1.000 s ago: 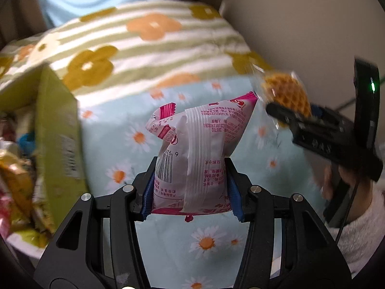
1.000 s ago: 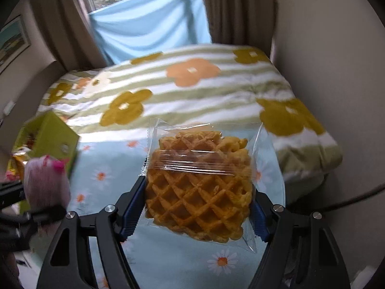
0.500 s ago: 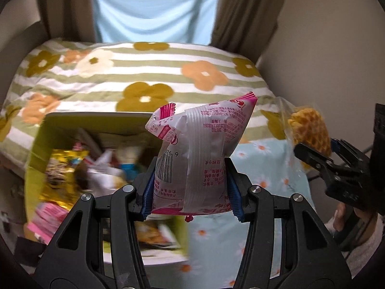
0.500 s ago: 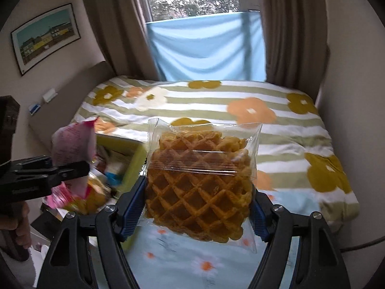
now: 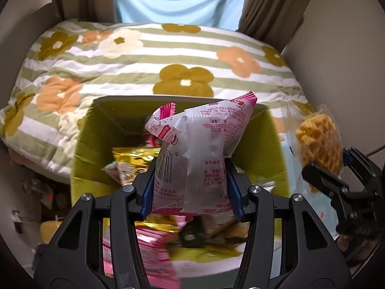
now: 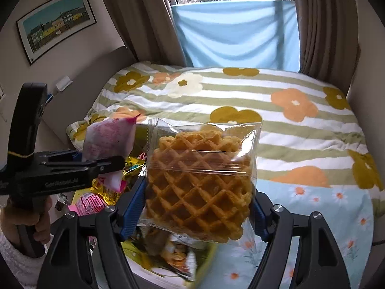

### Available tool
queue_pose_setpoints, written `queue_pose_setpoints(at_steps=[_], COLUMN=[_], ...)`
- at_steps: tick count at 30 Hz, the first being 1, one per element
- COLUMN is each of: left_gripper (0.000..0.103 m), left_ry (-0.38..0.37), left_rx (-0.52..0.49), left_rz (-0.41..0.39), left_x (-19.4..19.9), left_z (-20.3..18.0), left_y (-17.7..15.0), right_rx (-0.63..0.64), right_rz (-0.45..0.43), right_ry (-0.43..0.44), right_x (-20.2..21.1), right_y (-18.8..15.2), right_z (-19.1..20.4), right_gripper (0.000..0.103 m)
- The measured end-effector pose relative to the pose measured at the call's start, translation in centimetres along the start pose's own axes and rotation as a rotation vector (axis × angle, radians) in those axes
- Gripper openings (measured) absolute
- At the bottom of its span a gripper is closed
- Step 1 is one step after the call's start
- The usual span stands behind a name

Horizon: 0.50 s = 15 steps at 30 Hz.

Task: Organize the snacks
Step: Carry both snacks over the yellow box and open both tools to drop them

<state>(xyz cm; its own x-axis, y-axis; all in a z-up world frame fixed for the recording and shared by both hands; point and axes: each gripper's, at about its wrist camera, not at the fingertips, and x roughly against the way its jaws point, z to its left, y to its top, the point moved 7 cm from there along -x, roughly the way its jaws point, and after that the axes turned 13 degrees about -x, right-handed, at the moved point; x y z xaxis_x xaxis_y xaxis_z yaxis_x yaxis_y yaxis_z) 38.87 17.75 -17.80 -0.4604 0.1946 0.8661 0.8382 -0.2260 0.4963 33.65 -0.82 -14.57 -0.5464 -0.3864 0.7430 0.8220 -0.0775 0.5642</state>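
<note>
Against the flowered bed quilt [image 5: 134, 55] we hold the pink-and-white packet [image 5: 195, 154] clamped in our left claw [image 5: 192, 190] directly above the green box [image 5: 262, 144], while our right claw [image 6: 199, 204], gripping the wrapped waffle [image 6: 199, 180], hangs over the box's right edge.

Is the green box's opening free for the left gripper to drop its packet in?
Probably yes. The left gripper holds the pink-and-white packet above the green box; its top is open, and nothing shows between them.

Black hand-held grippers, blue-lined jaws

The left gripper [image 5: 192, 190] and right gripper [image 6: 199, 207] had silver screws; a white knit sleeve [image 6: 12, 260] showed.
</note>
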Motion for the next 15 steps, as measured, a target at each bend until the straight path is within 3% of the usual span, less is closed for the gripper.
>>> queue_pose_setpoints(at_steps=[9, 10, 13, 15], left_gripper=[0.048, 0.056, 0.103, 0.103], left_ry=[-0.019, -0.017, 0.007, 0.048], left_rx=[-0.036, -0.035, -0.045, -0.055], left_rz=[0.023, 0.019, -0.018, -0.055], left_x=[-1.0, -0.9, -0.1, 1.0], left_z=[1.5, 1.6, 1.5, 1.6], left_y=[0.1, 0.3, 0.9, 1.2], right_rx=[-0.032, -0.03, -0.018, -0.012], right_rz=[0.037, 0.037, 0.039, 0.042], right_ry=[-0.044, -0.043, -0.05, -0.052], right_x=[-1.4, -1.3, -1.1, -1.1], right_y=[-1.1, -1.1, -1.4, -1.6], right_z=[1.2, 1.3, 1.5, 1.6], right_gripper=[0.071, 0.071, 0.071, 0.071])
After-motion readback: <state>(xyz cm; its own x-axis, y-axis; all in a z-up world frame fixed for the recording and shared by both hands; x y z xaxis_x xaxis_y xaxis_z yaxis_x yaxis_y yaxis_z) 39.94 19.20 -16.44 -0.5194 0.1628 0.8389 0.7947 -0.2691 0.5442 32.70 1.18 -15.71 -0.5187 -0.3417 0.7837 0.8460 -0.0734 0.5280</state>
